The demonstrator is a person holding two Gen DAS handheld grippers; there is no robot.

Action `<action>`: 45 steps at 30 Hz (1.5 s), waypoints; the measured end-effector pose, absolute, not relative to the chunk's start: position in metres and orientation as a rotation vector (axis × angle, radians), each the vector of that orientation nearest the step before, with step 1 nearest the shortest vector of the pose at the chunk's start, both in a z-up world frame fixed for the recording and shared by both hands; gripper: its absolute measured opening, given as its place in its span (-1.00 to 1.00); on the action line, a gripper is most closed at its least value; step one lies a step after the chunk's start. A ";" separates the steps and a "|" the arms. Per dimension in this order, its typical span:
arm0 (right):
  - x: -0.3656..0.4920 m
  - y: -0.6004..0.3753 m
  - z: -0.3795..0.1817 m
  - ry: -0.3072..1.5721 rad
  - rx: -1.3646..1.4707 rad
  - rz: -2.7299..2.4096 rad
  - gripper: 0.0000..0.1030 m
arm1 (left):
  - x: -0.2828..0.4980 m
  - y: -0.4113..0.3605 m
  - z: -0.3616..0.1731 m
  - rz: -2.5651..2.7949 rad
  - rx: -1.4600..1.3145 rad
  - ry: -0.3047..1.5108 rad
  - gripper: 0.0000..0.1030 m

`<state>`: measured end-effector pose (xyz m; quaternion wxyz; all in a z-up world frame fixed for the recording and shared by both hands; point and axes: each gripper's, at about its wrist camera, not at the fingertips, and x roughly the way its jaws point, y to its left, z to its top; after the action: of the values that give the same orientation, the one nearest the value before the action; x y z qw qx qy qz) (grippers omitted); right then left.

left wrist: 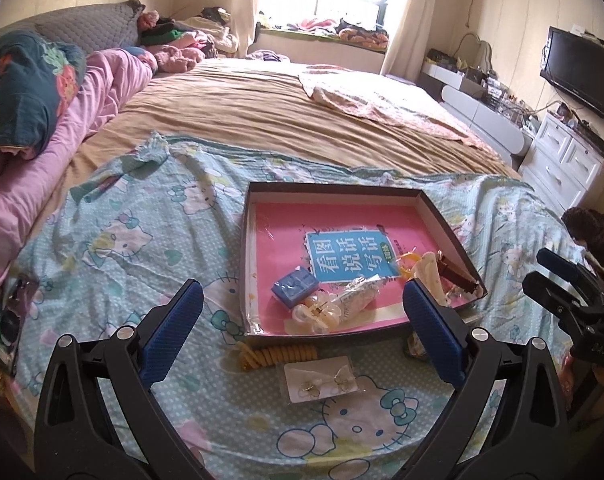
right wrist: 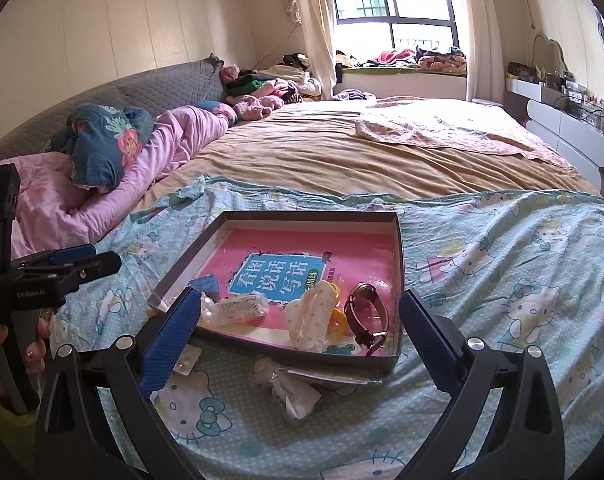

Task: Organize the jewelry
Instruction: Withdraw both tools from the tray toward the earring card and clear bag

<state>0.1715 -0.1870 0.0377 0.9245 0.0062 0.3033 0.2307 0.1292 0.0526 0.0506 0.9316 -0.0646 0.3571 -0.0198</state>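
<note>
Most pieces already lie in the shallow box point(left wrist: 442, 216): wristwatch point(right wrist: 366, 316), cream hair claw point(right wrist: 312, 316), blue case point(left wrist: 295, 286). The earring card point(left wrist: 321, 378), yellow coil hair tie point(left wrist: 275, 354) and a plastic packet point(right wrist: 289, 388) wait on the bed. Left hand-held gripper point(left wrist: 304, 326) and right hand-held gripper point(right wrist: 297, 328) both gape, empty.

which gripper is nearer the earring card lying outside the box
Left. The left gripper hangs open right over the earring card; the right gripper is off to its right, over the box's near edge.
</note>
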 end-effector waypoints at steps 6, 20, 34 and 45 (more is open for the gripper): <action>0.160 -0.189 0.043 0.612 0.006 0.484 0.92 | 0.117 0.061 0.058 -0.026 -0.154 0.705 0.81; 0.138 -0.191 0.035 0.636 -0.018 0.509 0.92 | 0.097 0.068 0.054 0.002 -0.175 0.710 0.81; 0.123 -0.186 0.014 0.684 -0.056 0.534 0.92 | 0.091 0.050 0.033 -0.012 -0.136 0.771 0.81; 0.116 -0.183 -0.002 0.718 -0.098 0.553 0.92 | 0.092 0.037 0.009 -0.035 -0.106 0.839 0.81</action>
<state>0.1162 -0.1832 -0.0016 0.8978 -0.0472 0.3469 0.2672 0.0920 0.0368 0.0088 0.9118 -0.0515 0.4070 -0.0172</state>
